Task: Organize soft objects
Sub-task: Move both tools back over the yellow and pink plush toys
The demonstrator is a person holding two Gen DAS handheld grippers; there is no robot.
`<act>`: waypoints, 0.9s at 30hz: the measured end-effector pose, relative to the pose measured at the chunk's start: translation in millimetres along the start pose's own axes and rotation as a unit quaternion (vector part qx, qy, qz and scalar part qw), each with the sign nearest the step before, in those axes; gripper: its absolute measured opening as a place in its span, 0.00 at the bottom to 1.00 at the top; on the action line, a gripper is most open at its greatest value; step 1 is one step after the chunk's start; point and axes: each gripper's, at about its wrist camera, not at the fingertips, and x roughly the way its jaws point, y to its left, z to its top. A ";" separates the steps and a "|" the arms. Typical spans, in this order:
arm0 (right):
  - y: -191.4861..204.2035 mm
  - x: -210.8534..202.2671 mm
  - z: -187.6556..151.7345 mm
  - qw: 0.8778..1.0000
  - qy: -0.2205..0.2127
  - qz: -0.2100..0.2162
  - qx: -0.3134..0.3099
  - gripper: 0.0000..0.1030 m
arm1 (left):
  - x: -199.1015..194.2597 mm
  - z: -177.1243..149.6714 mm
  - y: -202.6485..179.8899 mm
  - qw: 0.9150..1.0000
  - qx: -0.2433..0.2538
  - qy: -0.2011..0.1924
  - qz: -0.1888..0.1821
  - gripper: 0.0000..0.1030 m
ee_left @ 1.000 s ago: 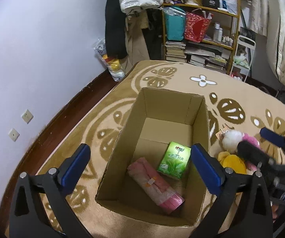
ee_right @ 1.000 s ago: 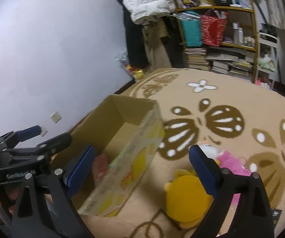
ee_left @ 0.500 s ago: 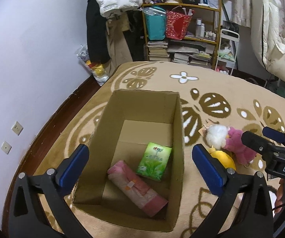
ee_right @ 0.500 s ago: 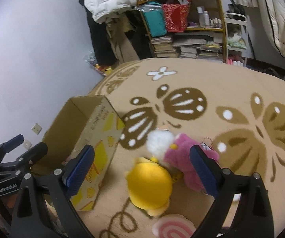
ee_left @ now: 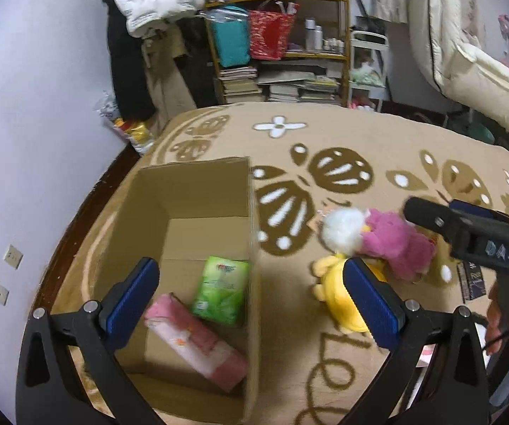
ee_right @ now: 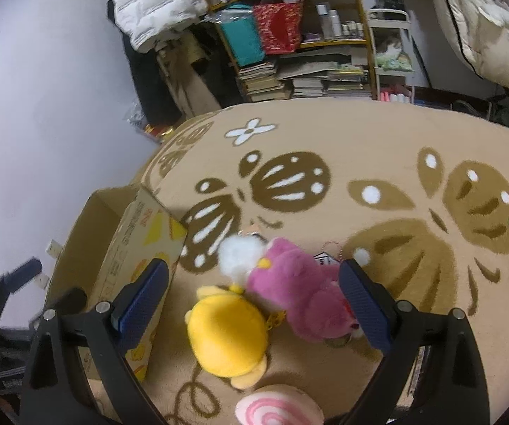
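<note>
Both grippers spread wide: right gripper point(ee_right: 250, 304) above fuzzy yellow plush point(ee_right: 226, 340), left gripper point(ee_left: 250, 311) w/ cardboard box point(ee_left: 204, 191).

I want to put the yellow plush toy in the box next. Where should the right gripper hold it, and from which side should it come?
Grip the yellow plush toy across its round body, coming from above with the right gripper open. The body is its widest, softest part and lies exposed on the carpet. Keep the jaws toward the cardboard box side, since the pink plush presses against its other side.
</note>
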 end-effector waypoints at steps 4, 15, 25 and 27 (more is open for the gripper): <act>-8.6 3.7 2.5 1.000 0.004 -0.001 0.011 0.98 | -0.6 -0.6 -17.0 1.000 0.016 -0.005 -0.022 0.99; -24.6 20.9 -3.5 0.998 0.037 0.007 0.044 0.98 | 18.1 -9.3 -47.4 0.998 0.048 0.017 -0.045 0.99; -27.4 36.2 -4.2 0.997 0.057 0.001 0.045 0.98 | 42.7 -11.9 -61.1 0.996 0.058 0.045 -0.059 0.99; -29.5 39.9 -5.9 0.997 0.065 0.005 0.050 0.98 | 46.6 -12.7 -63.7 0.995 0.058 0.051 -0.064 0.99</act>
